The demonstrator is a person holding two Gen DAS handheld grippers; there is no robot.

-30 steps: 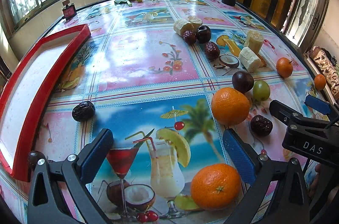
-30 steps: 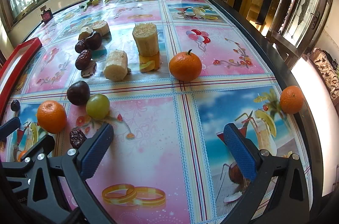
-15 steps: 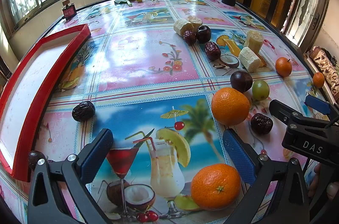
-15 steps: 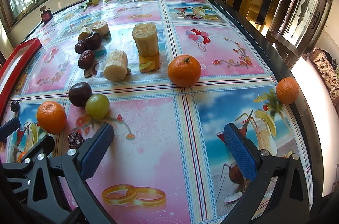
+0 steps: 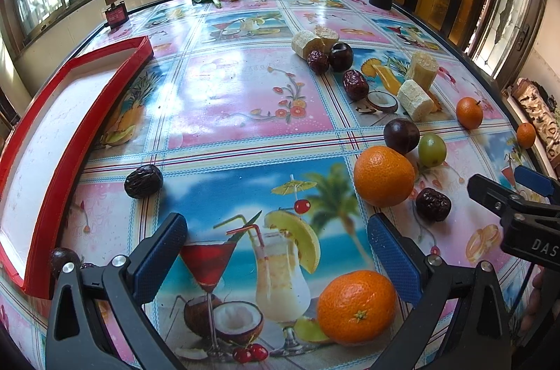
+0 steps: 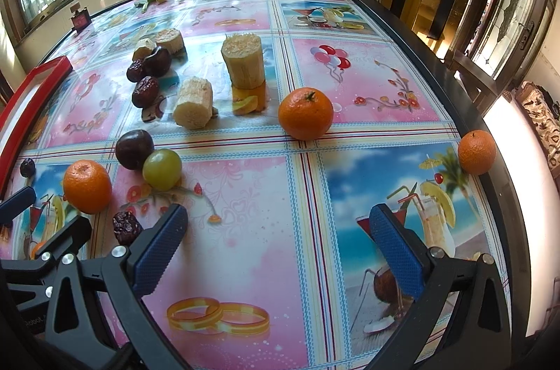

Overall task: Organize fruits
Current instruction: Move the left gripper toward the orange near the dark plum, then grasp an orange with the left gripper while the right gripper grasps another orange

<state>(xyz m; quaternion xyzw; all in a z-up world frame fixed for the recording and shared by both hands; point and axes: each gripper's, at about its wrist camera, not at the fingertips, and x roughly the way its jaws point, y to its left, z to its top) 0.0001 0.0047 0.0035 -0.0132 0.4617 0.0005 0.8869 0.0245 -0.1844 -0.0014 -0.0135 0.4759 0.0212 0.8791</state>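
Through the left wrist view: left hand-held gripper (image 5: 276,256) spread wide over the table (image 5: 245,97) with its glossy fruit-print cloth, nothing between the blue pads. Round orange tangerine (image 5: 356,306) just beside the right-hand pad; larger orange (image 5: 383,176) beyond it, touching a dark purple plum (image 5: 401,136) with a green grape (image 5: 432,150) alongside. Wrinkled dark red date (image 5: 433,204) right of that orange. Long red-rimmed white tray (image 5: 87,111) far left of it, another dark date (image 5: 143,181) near the tray's rim.

Through the right wrist view: right hand-held gripper (image 6: 278,249) likewise agape, holding nothing. Beyond it, a tangerine (image 6: 305,113); left of that, pale peeled sugarcane chunks, one upright (image 6: 243,60), one lying (image 6: 193,102). Small tangerine (image 6: 476,152) at the table's edge, far right.
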